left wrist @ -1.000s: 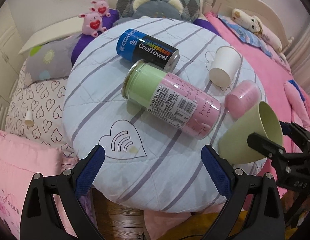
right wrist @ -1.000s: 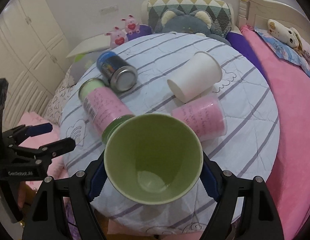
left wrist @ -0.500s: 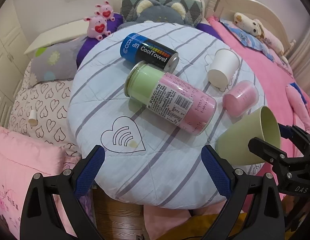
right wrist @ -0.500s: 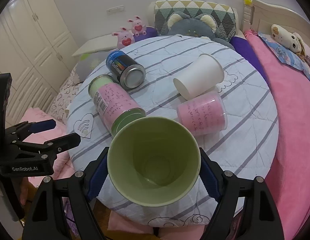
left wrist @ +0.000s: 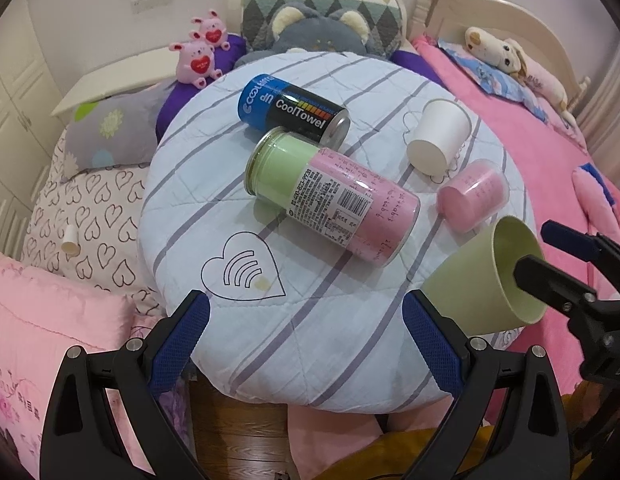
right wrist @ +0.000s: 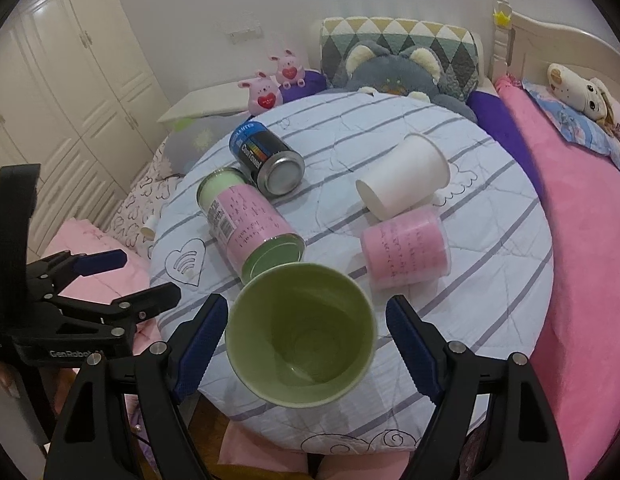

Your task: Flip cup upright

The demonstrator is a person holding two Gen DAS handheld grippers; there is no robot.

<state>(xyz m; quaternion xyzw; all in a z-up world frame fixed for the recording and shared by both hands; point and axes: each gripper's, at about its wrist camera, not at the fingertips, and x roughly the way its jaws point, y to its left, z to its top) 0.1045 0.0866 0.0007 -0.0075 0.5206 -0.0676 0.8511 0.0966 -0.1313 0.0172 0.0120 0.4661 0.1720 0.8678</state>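
Two grippers: both in view over a round cushioned table (left wrist: 270, 344) with a pale blue cover striped in purple.
Right gripper (right wrist: 302, 320): its blue-padded fingers sit either side of a green paper cup (right wrist: 300, 334); a narrow gap shows at each side of the rim, so whether the pads press the cup cannot be told.
Green cup position: near the table's front edge, tilted, mouth facing the right wrist camera, inside bottom visible. From the left wrist view the green cup (left wrist: 485, 276) leans with its mouth toward the right gripper (left wrist: 549, 264).
Left gripper (left wrist: 306, 340): fingers spread wide apart, nothing between them, at the table's near edge beside the heart print (left wrist: 242, 268).
Table middle: a pink and green canister (left wrist: 333, 196) lies on its side, touching a blue and black CoolTowel can (left wrist: 294, 110) behind it.
Table right: a white paper cup (left wrist: 439, 136) and a pink cup (left wrist: 471, 196) lie on their sides, close together.
Open room: bare cover in front of the left gripper and along the left rim.
Surroundings: pink bedding (right wrist: 581, 240) to the right, plush toys and pillows behind.
Hidden: the green cup's base, and the table's underside.
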